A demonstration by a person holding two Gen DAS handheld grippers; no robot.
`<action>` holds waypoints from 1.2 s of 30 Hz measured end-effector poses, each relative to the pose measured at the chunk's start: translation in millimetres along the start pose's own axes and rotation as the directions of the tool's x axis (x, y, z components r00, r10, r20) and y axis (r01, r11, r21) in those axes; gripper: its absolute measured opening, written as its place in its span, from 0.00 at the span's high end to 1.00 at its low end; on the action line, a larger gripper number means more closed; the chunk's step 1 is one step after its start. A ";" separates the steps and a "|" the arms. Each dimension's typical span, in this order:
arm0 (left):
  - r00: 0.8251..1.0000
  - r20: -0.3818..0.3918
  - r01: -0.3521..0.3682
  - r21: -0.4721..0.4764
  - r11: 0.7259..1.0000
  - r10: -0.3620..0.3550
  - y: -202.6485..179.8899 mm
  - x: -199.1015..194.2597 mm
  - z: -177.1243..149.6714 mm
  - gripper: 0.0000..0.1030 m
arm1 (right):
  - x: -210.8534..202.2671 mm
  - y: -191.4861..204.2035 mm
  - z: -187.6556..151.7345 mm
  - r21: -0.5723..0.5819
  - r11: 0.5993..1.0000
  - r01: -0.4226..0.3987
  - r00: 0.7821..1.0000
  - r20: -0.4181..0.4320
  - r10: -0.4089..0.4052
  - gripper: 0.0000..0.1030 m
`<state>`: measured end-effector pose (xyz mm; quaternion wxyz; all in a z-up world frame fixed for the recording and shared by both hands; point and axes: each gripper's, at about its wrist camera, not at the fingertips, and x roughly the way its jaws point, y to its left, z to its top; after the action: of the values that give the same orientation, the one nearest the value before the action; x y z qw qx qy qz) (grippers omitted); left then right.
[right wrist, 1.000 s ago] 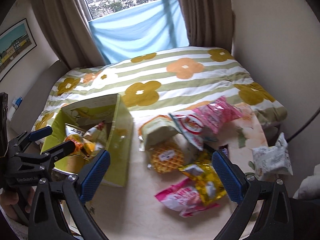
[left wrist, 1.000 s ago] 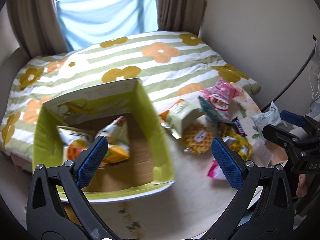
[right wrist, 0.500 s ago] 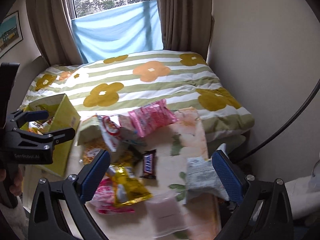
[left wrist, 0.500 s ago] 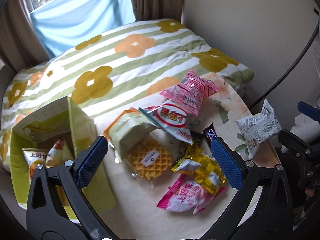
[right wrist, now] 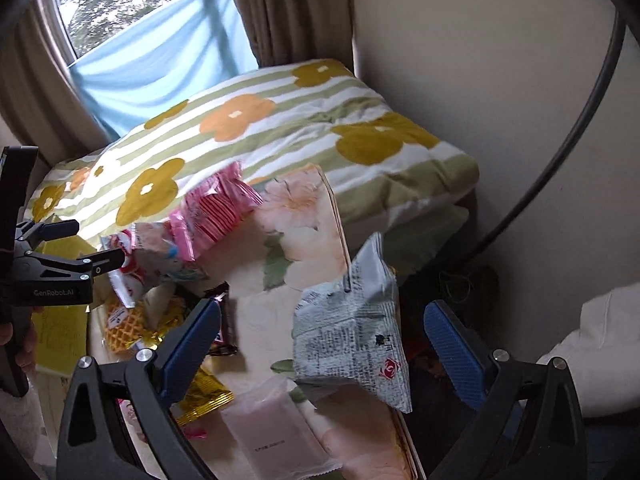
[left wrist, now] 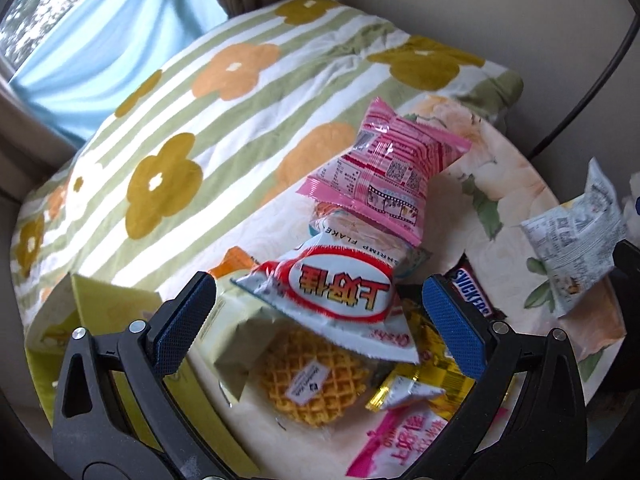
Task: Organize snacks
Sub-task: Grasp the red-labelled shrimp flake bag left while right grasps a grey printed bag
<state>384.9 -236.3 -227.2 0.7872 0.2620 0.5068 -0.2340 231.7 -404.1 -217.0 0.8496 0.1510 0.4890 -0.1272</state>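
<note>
Item: snacks for sorting, spread over the floral table (left wrist: 516, 184).

Left gripper (left wrist: 320, 320): released, nothing between its blue pads. It hangs over the pile, the red-and-white shrimp flake bag (left wrist: 340, 292) framed squarely between the fingers. That bag lies on the waffle (left wrist: 316, 380) and the pale green packet (left wrist: 240, 344), with the pink bag (left wrist: 392, 176) at 12 o'clock from it.

Right gripper (right wrist: 324, 344): released likewise. The grey printed bag (right wrist: 352, 328) sits between its fingers at the table's right edge, one corner overhanging. The chocolate bar (right wrist: 222, 320) lies at 9 o'clock from it, the pale pink packet (right wrist: 276, 428) at 7 o'clock.

Destination: yellow-green box (left wrist: 104, 300), at 9 o'clock of the pile in the left view.

Handling notes, by our judgement: we take one bag per gripper. We close on the puffed middle, not the slippery seam. We lift the shrimp bag straight up so the waffle beneath does not drag. We approach the grey bag from the table side, lest a nudge tip it off the edge.
</note>
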 end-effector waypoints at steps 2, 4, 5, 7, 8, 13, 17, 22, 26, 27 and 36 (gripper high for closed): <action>1.000 -0.020 -0.013 0.039 0.999 0.014 -3.3 13.4 2.5 0.00 | 12.2 -1.9 -2.1 -0.001 1.000 0.008 1.000 -0.028 -0.008 0.02; 0.999 -0.041 -0.012 0.069 0.998 0.015 -6.2 25.5 4.1 0.00 | 21.7 -2.1 -3.3 -0.003 1.000 0.014 0.999 -0.046 -0.014 0.02; 0.999 -0.052 -0.006 0.078 0.997 0.010 -7.4 30.4 4.5 0.00 | 25.6 -2.4 -3.8 -0.003 1.000 0.016 0.998 -0.053 -0.016 0.02; 0.998 -0.066 0.002 0.089 0.996 0.004 -9.5 38.3 4.6 0.00 | 33.5 -2.8 -4.2 -0.003 1.000 0.020 0.998 -0.065 -0.020 0.02; 0.998 -0.070 0.005 0.093 0.996 0.002 -10.0 41.4 4.8 0.00 | 36.5 -2.6 -4.6 -0.004 1.000 0.024 0.997 -0.070 -0.025 0.02; 0.996 -0.091 0.024 0.099 0.995 -0.015 -11.3 54.9 7.0 0.01 | 50.2 -2.5 -6.5 -0.017 0.999 0.037 0.994 -0.098 -0.038 0.02; 0.994 -0.100 0.046 0.094 0.995 -0.036 -9.5 59.9 6.8 0.14 | 56.4 -0.9 -9.3 -0.034 0.998 0.049 0.992 -0.112 -0.052 0.02; 0.994 -0.094 0.060 0.088 0.994 -0.051 -6.3 58.9 5.8 0.21 | 60.6 1.8 -12.0 -0.040 0.998 0.045 0.990 -0.129 -0.050 0.07; 0.992 -0.101 0.082 0.075 0.994 -0.074 -4.9 56.8 3.4 0.34 | 62.7 4.1 -12.6 -0.045 0.998 0.043 0.989 -0.141 -0.049 0.17; 0.992 -0.100 0.087 0.073 0.994 -0.080 -4.8 55.1 2.6 0.34 | 63.4 4.4 -12.9 -0.047 0.998 0.042 0.988 -0.146 -0.048 0.22; 0.992 -0.080 0.097 0.063 0.993 -0.092 -10.0 39.9 -2.4 0.36 | 59.4 3.2 -15.2 -0.031 0.999 0.034 0.990 -0.139 -0.037 0.35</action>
<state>392.0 -246.4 -266.6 0.7459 0.2725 0.5406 -0.2777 249.8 -399.5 -275.4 0.8129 0.1388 0.5517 -0.1245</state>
